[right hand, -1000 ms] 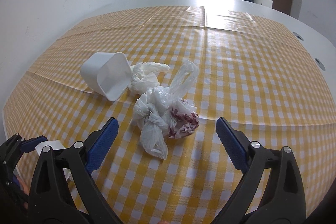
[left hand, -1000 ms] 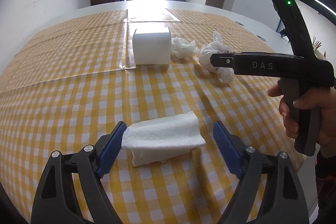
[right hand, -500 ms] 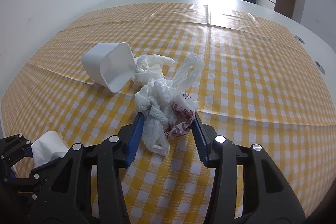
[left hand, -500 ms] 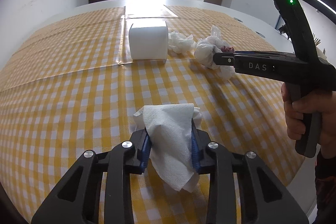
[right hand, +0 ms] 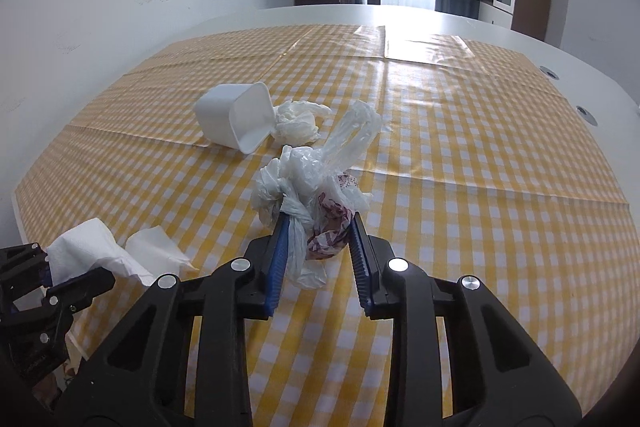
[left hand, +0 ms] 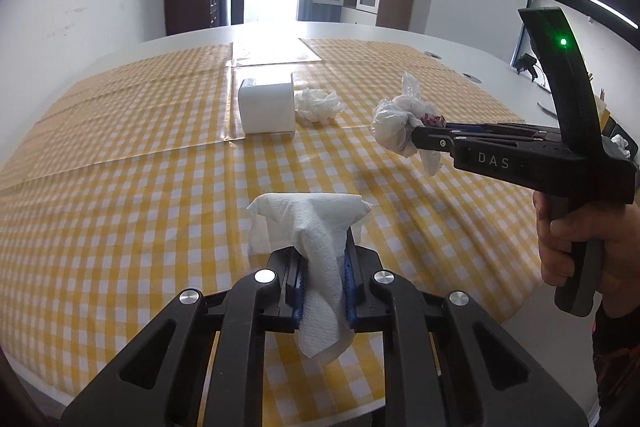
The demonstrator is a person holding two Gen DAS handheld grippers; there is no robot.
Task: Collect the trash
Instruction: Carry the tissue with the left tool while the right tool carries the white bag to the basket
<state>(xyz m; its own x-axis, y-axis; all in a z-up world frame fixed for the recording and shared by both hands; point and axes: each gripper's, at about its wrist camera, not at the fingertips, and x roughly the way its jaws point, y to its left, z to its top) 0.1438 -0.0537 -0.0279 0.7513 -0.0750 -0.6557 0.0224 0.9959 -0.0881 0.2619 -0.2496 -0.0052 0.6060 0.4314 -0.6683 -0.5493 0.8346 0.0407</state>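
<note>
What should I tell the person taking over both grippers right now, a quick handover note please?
Left gripper: jaws closing on the paper towel, pinched between the pads and lifted off the tablecloth.
Right gripper: jaws closing on the knotted plastic bag, also held above the cloth.
On the table: the white cup lies tipped on its side, with a crumpled tissue right at its mouth.
Done: two pieces of trash picked up.
Left: drop both somewhere; no bin shows in either view. Then collect the tissue and probably the cup.
</note>
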